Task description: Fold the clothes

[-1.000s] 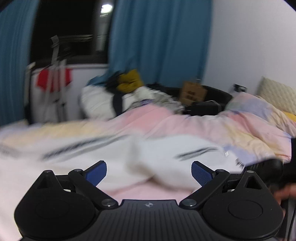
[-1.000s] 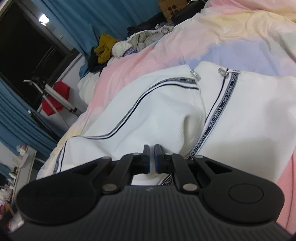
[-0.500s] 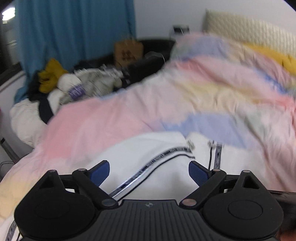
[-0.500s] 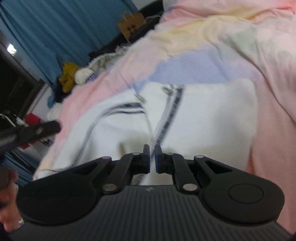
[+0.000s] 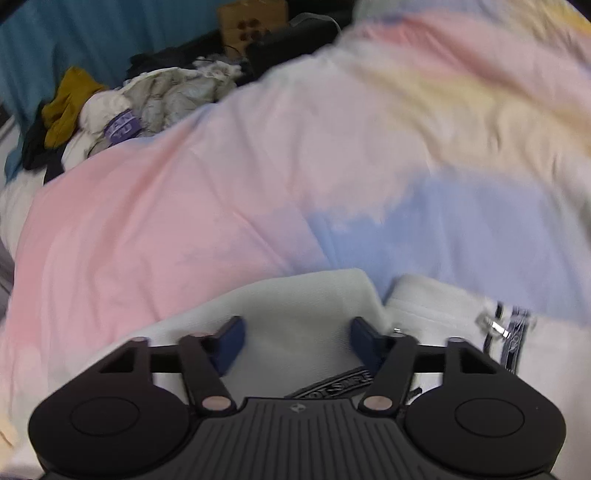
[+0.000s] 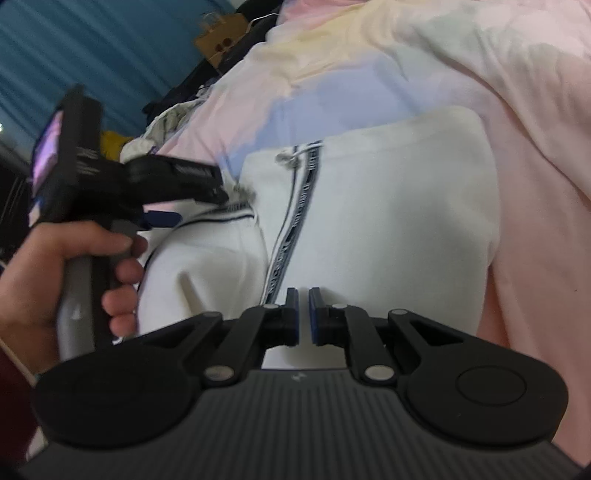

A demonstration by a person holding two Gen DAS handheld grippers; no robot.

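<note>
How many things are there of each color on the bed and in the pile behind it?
White: 1, the white trousers lying on the bedspread.
Mustard yellow: 1, a yellow garment in the pile.
Grey-white: 1, a crumpled cloth beside it.
Brown: 1, a paper bag at the back.
Total: 4.

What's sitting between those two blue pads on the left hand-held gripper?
White trousers fabric fills the gap of the left hand-held gripper, seen in the left wrist view.
</note>
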